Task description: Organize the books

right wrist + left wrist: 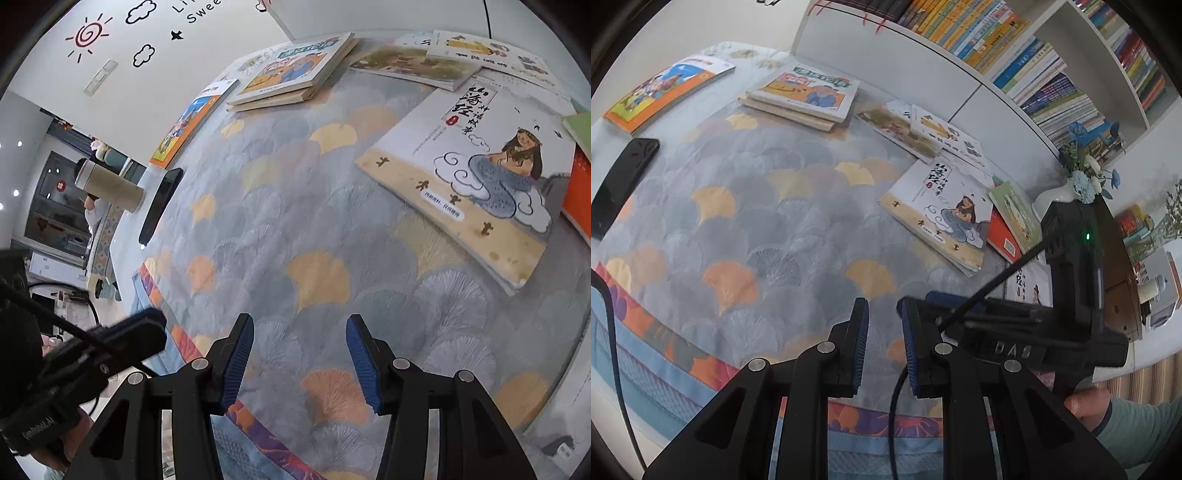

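Observation:
Several picture books lie scattered on a table with a ginkgo-leaf cloth (pixel 757 206). A white book with a mermaid cover (pixel 942 214) lies to the right; it also shows in the right wrist view (pixel 469 177). A small stack of books (pixel 805 96) lies at the back, and an orange book (pixel 665 92) at the far left. My left gripper (pixel 884 332) is open and empty above the cloth near the front edge. My right gripper (pixel 300 350) is open and empty over the cloth, short of the mermaid book. The right gripper's body shows in the left wrist view (pixel 1034 332).
A white bookshelf (pixel 1015 55) full of upright books stands behind the table. A black phone (pixel 620 184) lies at the left edge. A vase of blue flowers (pixel 1086 177) stands at the right. A thermos (pixel 110 184) sits beyond the phone.

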A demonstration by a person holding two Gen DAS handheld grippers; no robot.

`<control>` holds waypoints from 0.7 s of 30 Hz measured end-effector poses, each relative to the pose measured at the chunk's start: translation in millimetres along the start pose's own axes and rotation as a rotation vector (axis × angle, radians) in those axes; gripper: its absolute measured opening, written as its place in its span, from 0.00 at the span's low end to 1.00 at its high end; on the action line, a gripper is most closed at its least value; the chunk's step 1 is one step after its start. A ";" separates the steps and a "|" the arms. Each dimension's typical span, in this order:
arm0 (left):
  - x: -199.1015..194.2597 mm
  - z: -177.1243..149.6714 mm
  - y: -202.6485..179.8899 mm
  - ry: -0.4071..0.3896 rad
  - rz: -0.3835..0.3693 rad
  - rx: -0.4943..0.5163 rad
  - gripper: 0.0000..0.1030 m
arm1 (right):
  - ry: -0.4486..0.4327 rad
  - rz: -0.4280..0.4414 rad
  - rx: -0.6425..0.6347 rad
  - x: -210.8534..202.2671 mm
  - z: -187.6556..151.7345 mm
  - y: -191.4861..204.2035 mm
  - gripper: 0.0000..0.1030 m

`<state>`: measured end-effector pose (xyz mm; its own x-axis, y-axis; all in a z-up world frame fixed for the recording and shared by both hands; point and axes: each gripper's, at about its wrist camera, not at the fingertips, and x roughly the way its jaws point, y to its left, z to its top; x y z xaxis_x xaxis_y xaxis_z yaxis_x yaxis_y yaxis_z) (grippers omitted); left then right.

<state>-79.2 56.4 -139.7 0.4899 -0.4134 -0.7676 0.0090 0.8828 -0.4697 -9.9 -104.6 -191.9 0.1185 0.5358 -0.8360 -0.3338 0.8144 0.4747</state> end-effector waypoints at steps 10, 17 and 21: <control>12.1 6.2 -9.0 0.043 -0.013 0.033 0.15 | -0.001 0.021 0.066 1.9 -8.9 -10.8 0.49; 19.0 16.1 -22.6 0.068 -0.034 0.083 0.15 | -0.037 0.024 0.110 -10.2 -9.7 -21.4 0.49; 23.2 20.9 -29.6 0.088 -0.047 0.109 0.16 | -0.045 0.029 0.145 -12.0 -15.0 -25.6 0.49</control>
<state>-49.9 25.4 -134.5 0.4088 -0.4686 -0.7832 0.1270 0.8790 -0.4596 -16.8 -135.2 -198.2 0.1536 0.5668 -0.8094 -0.1997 0.8200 0.5363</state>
